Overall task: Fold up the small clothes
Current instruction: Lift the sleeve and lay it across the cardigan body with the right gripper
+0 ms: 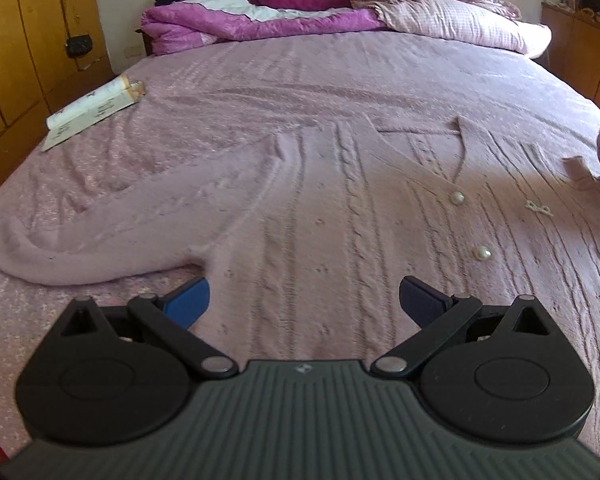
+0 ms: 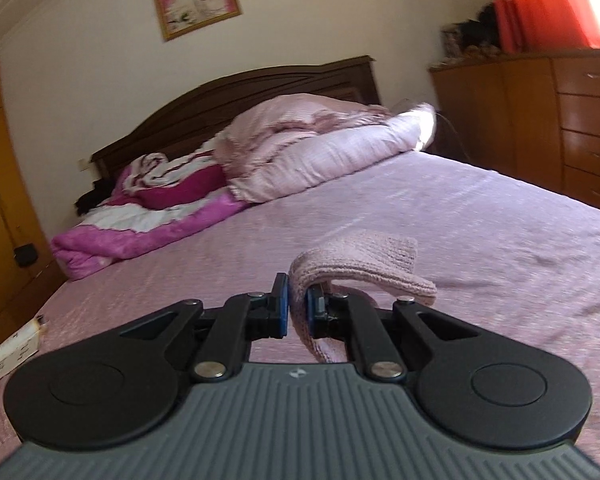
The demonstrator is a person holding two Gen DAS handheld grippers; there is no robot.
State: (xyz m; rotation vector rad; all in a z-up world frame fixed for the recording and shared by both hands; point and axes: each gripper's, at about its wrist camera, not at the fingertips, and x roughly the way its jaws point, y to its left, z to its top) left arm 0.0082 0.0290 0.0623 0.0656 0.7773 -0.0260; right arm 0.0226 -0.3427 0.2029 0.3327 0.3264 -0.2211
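My right tongs (image 2: 296, 312) pinch the cardigan (image 1: 340, 200) sleeve (image 2: 356, 268) above the bed (image 2: 480, 216); left tongs (image 1: 304, 300) gape wide, empty.

The left gripper (image 1: 304, 300) hangs tilted downward, jaws spread wide — nothing between them. The right gripper (image 2: 296, 310) points nearly level, its blue pads (image 2: 284, 308) clamped tight — pinching knit cloth.
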